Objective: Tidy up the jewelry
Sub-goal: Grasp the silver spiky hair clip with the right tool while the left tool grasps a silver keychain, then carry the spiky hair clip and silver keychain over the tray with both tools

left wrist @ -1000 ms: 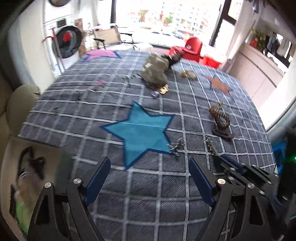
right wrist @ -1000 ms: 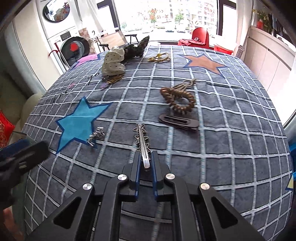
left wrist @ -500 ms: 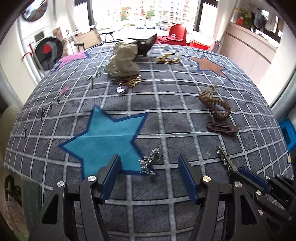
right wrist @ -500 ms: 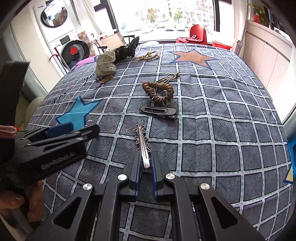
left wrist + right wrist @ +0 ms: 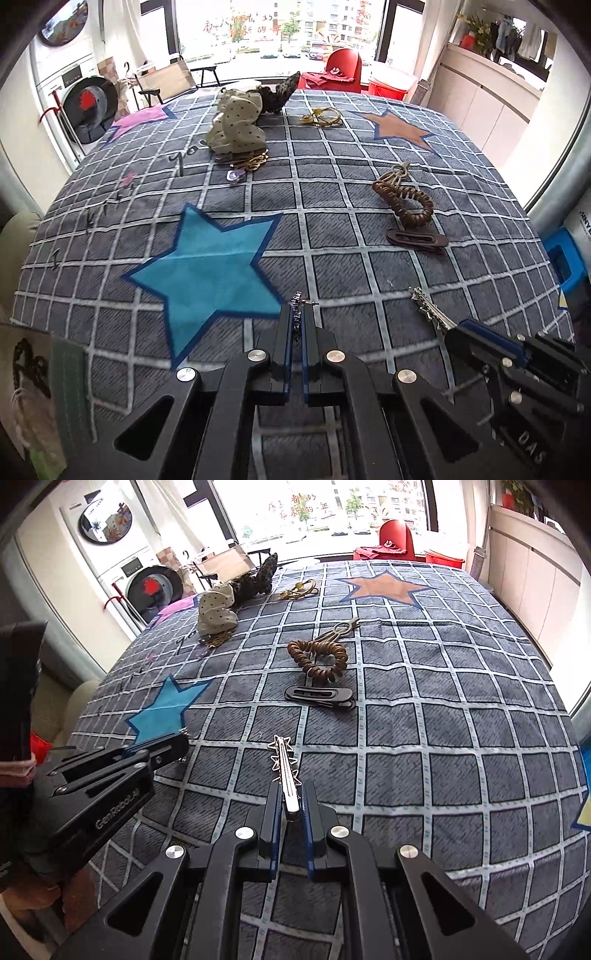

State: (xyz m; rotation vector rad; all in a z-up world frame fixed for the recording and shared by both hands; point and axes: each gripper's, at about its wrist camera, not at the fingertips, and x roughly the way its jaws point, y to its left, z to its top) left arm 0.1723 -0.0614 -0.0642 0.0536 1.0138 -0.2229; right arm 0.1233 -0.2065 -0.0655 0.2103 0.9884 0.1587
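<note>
My left gripper [image 5: 296,317] is shut on a small silver earring [image 5: 296,308] at the lower tip of the blue star [image 5: 210,269] on the grey checked cloth. My right gripper [image 5: 290,797] is shut on a silver star hair clip [image 5: 283,762], held low over the cloth; the clip also shows in the left wrist view [image 5: 428,308]. The left gripper appears at the left of the right wrist view [image 5: 162,749].
A brown coil hair tie [image 5: 404,201] and a dark hair clip [image 5: 417,240] lie to the right. A polka-dot scrunchie [image 5: 236,129] over gold jewelry, a dark scrunchie [image 5: 277,98] and a gold chain [image 5: 321,117] lie far back. A box with dark items [image 5: 33,387] sits at lower left.
My left gripper moved right over the silver earring and closed on it. The right gripper stayed shut on the star clip.
</note>
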